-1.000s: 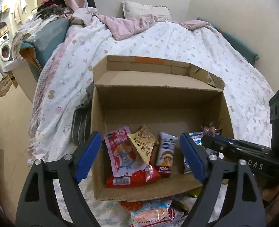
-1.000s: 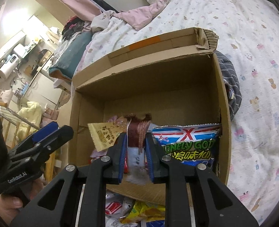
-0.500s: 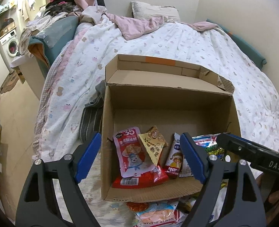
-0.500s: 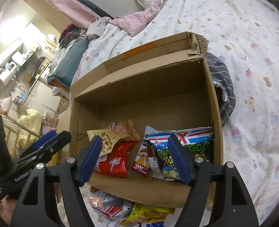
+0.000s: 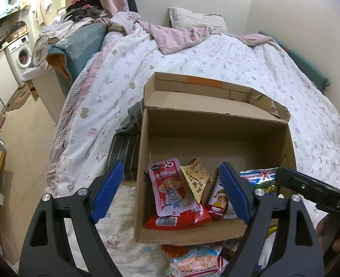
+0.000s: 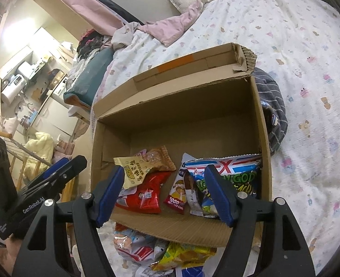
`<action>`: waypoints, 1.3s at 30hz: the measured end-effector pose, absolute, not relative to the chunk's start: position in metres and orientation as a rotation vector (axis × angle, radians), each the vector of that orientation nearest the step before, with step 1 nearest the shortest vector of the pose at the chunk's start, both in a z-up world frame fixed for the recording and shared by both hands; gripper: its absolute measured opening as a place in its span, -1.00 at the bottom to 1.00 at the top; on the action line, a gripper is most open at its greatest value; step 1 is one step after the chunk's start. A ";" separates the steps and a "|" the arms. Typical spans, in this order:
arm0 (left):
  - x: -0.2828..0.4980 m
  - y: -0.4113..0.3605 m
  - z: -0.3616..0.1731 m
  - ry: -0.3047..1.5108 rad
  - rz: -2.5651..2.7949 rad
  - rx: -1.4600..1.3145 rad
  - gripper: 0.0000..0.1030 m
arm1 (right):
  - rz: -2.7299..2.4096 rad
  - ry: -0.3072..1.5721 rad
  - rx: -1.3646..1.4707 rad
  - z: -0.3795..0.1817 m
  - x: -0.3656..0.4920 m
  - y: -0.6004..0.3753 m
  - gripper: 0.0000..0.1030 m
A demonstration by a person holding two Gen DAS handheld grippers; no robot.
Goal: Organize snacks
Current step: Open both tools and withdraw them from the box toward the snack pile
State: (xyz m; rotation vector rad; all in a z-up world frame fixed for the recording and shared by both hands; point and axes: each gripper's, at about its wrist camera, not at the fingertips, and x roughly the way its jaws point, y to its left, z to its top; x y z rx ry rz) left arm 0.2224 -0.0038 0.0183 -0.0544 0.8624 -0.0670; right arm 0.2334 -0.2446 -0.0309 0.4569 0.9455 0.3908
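Note:
An open cardboard box (image 5: 216,124) (image 6: 259,124) sits on the bed and holds several snack packs: a pink pack (image 5: 167,187), a yellow triangular pack (image 5: 196,179) (image 6: 135,169), a red pack (image 6: 144,192), a small brown bar pack (image 6: 193,192) and a blue-green chip bag (image 6: 236,170). More loose packs (image 6: 170,251) (image 5: 197,263) lie on the bed in front of the box. My left gripper (image 5: 172,194) is open and empty above the box's near left part. My right gripper (image 6: 165,194) is open and empty above the box's near edge.
The bed (image 5: 216,57) has a white patterned quilt, a pink blanket (image 5: 176,37) and a pillow (image 5: 197,20). A striped grey cloth (image 5: 123,145) (image 6: 273,115) lies under the box. A washing machine (image 5: 20,53) stands at far left.
My right gripper, shut on the brown bar pack a second ago, has opened and left it in the box. Both grippers have pulled back and up a little.

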 end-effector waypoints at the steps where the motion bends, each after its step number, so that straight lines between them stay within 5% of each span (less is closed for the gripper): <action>1: 0.221 -0.003 0.018 0.861 -0.063 -0.057 0.60 | 0.391 0.945 0.458 -0.030 0.232 -0.245 0.44; 14: 0.180 0.010 0.055 0.769 -0.058 -0.096 0.62 | 0.411 0.878 0.471 0.002 0.192 -0.258 0.44; 17: 0.168 0.013 0.060 0.762 -0.058 -0.112 0.91 | 0.427 0.868 0.457 0.007 0.182 -0.257 0.51; 20: 0.156 0.011 0.061 0.759 -0.065 -0.095 0.94 | 0.428 0.868 0.446 0.008 0.170 -0.258 0.58; 39: 0.120 0.028 0.021 0.910 -0.026 -0.125 0.94 | 0.404 1.079 0.496 -0.047 0.128 -0.277 0.71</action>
